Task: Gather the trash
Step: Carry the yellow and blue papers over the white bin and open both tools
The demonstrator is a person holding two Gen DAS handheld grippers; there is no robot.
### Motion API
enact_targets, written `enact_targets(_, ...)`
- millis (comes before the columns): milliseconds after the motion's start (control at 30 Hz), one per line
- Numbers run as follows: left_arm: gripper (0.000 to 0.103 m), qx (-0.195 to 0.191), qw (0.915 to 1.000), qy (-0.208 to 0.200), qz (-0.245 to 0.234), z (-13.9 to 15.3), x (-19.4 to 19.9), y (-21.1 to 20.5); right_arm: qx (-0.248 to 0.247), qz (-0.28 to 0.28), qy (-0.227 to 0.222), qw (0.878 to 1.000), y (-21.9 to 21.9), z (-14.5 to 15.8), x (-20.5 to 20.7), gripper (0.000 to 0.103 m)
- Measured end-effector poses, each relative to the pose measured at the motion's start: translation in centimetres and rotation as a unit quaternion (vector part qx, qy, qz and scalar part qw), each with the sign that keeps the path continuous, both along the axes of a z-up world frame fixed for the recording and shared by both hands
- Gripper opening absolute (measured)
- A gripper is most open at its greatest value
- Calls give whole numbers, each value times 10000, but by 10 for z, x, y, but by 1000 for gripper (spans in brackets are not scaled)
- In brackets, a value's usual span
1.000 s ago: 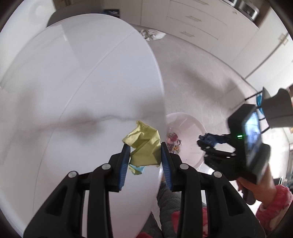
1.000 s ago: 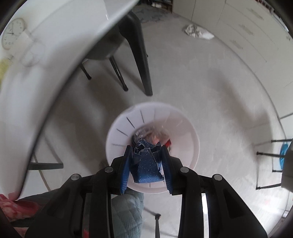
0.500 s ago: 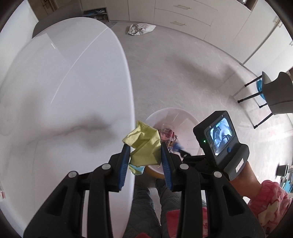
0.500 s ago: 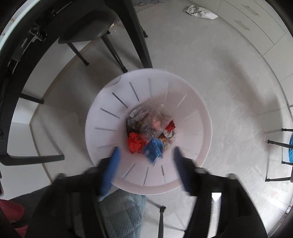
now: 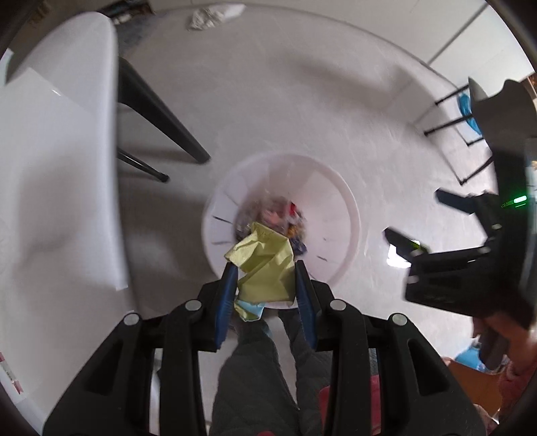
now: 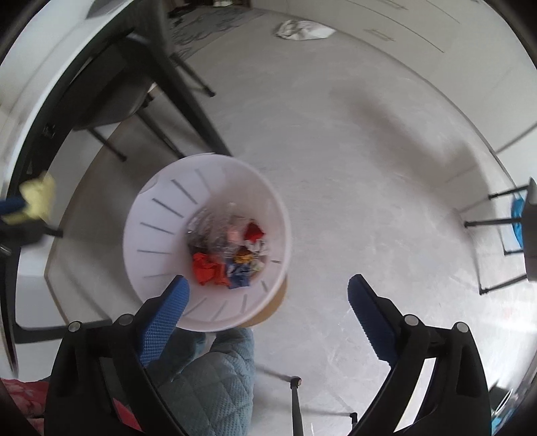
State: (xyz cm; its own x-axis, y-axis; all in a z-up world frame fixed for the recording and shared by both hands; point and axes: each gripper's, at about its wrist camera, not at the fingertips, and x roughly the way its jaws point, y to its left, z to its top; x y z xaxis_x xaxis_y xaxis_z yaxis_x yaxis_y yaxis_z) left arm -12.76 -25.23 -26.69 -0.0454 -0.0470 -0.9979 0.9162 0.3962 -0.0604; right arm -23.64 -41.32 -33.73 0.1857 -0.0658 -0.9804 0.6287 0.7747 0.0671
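My left gripper [image 5: 265, 268] points straight down over the white trash bin [image 5: 342, 214]. A crumpled yellow paper [image 5: 265, 258] sits between its blue pads, which still press on it while the jaws are opening. A bit of light blue paper hangs beneath. My right gripper [image 6: 268, 285] hovers over the bin's [image 6: 157, 214] near right side; its jaws are opening wide with nothing between them. It also shows at the right in the left wrist view [image 5: 414, 214]. A blue paper wad [image 6: 238, 271] lies in the bin among red and clear scraps. The yellow paper [image 6: 40, 198] appears at the far left.
The white table [image 5: 50, 167] with black legs [image 5: 161, 120] stands left of the bin. A grey chair [image 6: 110, 97] is under it. A white cloth [image 6: 302, 30] lies on the floor by the cabinets. Another chair [image 5: 496, 100] stands right. The person's legs [image 5: 255, 369] are below.
My left gripper carried the yellow paper off the table to above the bin and sank. My right gripper opened, the blue paper dropped into the bin, and that gripper slid right.
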Motion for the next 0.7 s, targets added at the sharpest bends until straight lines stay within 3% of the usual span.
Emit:
enact_targets(33, 47, 87, 9999, 75, -24, -5, -2, -2, -4, -40, 3, 10000, -2, 1, -4, 95)
enact_targets(67, 66, 178, 9998, 108, -13, -9, -4, -3, -5, -85, 3, 10000, -4, 2, -8, 95)
enact_targets(133, 82, 126, 9999, 110, 23, -7, -10, -5, 10, -180, -14, 9998, -8, 3, -16, 95)
enact_targets(233, 93, -54, 9999, 54, -84, 2, -21, -9, 28, -290, -70, 9996, -10, 3, -23, 95)
enact_targets(433, 94, -208, 9995, -106, -225, 16, -39, -17, 58, -299, -108, 9995, -9, 4, -25, 95)
enact_targets(700, 94, -485, 9980, -317, 248, 42, -27, -5, -82, -32, -231, 9997, -2, 22, -11, 95)
